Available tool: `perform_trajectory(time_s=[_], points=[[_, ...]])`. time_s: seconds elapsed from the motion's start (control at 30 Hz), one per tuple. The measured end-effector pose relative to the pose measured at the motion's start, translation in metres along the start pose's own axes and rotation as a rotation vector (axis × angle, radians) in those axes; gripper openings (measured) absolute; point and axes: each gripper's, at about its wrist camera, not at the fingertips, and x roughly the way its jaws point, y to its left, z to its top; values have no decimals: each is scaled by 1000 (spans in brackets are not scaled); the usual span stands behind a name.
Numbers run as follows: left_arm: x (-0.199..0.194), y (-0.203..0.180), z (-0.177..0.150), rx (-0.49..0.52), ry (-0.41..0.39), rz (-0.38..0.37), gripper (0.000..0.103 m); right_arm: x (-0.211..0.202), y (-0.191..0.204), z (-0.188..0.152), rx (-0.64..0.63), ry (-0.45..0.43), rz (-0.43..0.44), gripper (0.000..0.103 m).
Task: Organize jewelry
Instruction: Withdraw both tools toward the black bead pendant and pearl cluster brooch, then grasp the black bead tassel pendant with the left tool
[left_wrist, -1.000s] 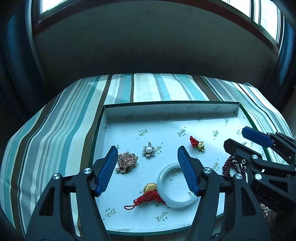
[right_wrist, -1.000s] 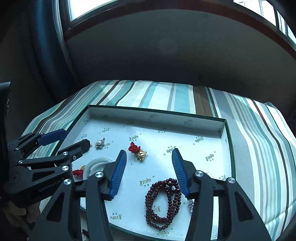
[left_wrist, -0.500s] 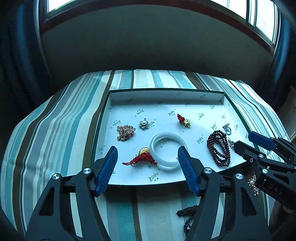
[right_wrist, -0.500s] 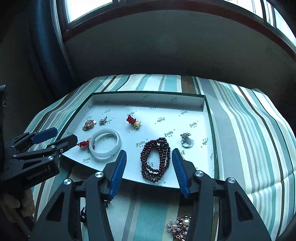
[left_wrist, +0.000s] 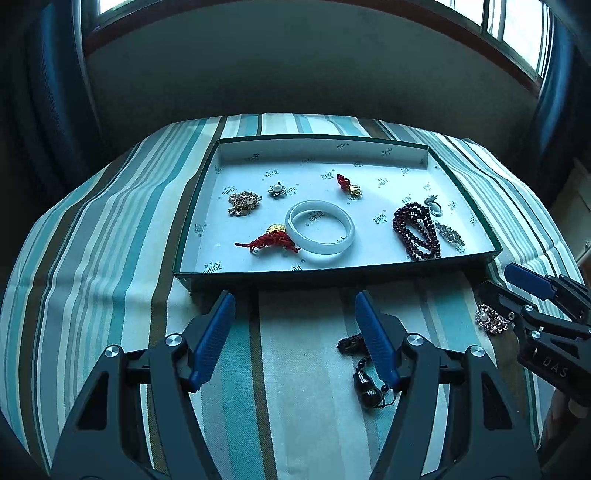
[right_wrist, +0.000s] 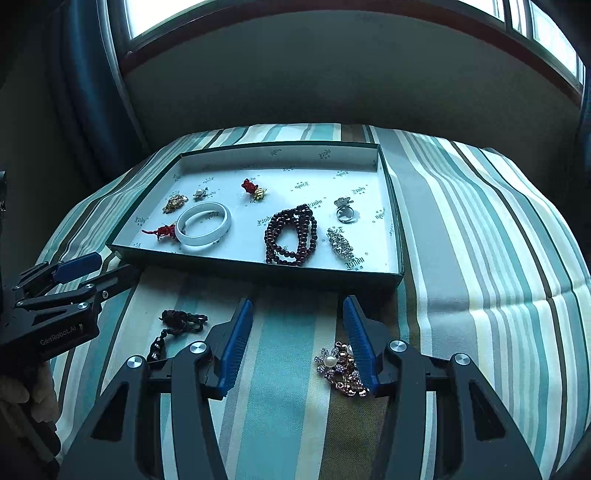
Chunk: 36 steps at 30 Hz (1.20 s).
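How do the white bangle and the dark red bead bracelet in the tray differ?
The white bangle is one smooth rigid ring; the bead bracelet is small dark red beads coiled in several loops. The bangle lies left, the bracelet right. Both lie flat in the tray.

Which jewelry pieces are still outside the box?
Two: the black beaded charm and the pearl brooch, both on the striped cloth before the box. Everything else lies inside it.

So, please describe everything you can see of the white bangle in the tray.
The white bangle is a thick, smooth, closed ring that looks like pale jade or glass. It lies flat on the printed white floor of the green-rimmed tray, left of centre. The red knotted cord charm touches its left edge. No jaws touch it.
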Motion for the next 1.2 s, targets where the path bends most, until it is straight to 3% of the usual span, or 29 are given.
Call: perform_trajectory(time_s=[0.3, 0.53, 0.97, 1.03, 1.2], points=[[-5, -18, -27, 32, 34, -22, 67, -14, -8, -22, 13, 3, -19, 51], [15, -29, -38, 63, 83, -17, 67, -17, -10, -29, 21, 8, -14, 51], [21, -27, -46, 90, 120, -29, 53, -14, -10, -31, 19, 15, -12, 51], [21, -29, -46, 107, 113, -40, 47, -12, -12, -32, 21, 22, -16, 51], [20, -36, -46, 155, 104, -75, 17, -8, -20, -34, 36, 35, -33, 51]])
